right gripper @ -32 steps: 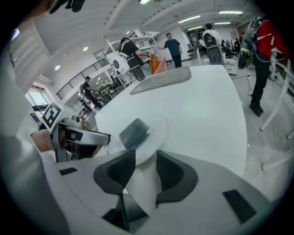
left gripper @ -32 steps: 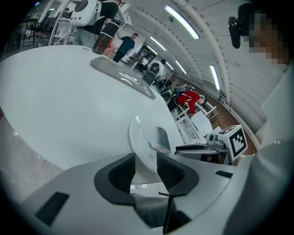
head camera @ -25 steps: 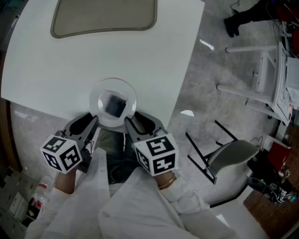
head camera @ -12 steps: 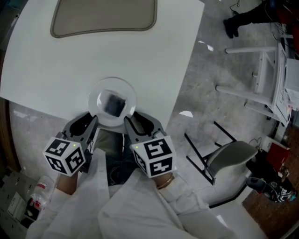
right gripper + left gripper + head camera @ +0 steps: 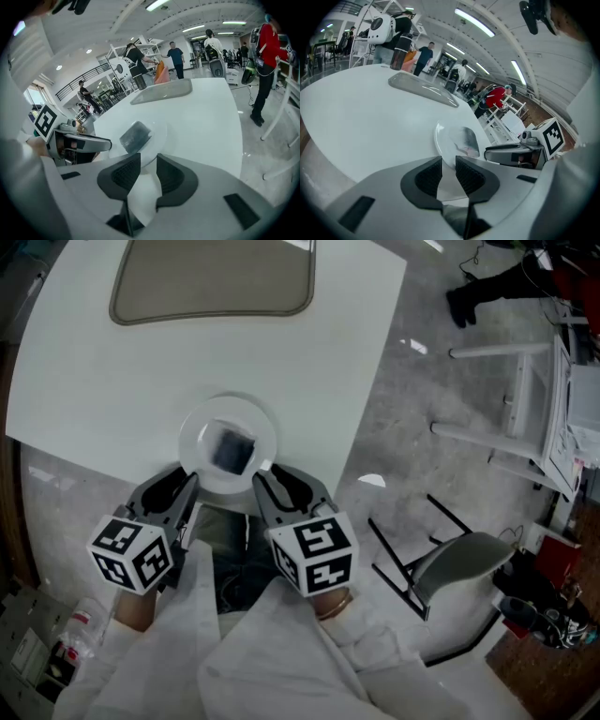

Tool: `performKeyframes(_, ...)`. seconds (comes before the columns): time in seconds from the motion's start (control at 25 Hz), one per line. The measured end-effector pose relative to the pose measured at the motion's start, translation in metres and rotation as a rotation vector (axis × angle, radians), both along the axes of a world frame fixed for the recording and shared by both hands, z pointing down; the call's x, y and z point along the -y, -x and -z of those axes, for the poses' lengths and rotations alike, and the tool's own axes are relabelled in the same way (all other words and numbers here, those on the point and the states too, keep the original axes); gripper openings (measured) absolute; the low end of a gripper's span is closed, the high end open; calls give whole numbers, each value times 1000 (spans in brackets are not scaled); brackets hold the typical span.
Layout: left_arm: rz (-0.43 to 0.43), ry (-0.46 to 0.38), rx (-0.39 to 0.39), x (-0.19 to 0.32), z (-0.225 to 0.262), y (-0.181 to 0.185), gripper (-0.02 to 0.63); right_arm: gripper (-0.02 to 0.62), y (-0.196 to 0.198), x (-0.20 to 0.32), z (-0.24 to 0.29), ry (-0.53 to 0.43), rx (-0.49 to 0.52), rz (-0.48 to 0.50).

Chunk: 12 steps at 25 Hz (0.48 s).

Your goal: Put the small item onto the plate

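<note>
A clear round plate sits at the near edge of the white table. On it lies the small dark item. My left gripper hovers just short of the plate's near-left rim. My right gripper is at its near-right rim. In the left gripper view the left gripper shows a narrow gap with nothing in it, and the plate and item lie beyond. The right gripper is also empty, facing the item. Both pairs of jaws have just been closing a little.
A beige tray lies at the table's far side. To the right on the floor stand a grey chair and a white rack. The table edge runs just under both grippers. People stand far off in the gripper views.
The left gripper's marker cube has rolled slightly. Both grippers stay in place at the plate's near rim, and the item has not moved on the plate.
</note>
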State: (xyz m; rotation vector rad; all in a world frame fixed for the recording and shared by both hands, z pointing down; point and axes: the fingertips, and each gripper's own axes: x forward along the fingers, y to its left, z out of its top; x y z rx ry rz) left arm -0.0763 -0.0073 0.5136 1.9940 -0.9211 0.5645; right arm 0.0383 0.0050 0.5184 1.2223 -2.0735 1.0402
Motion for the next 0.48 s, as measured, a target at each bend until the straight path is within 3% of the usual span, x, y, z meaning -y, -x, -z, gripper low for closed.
performKeyframes(0.48,68,-92,-10,32,39,-6,87,114,-7,42,37,-96,20,70)
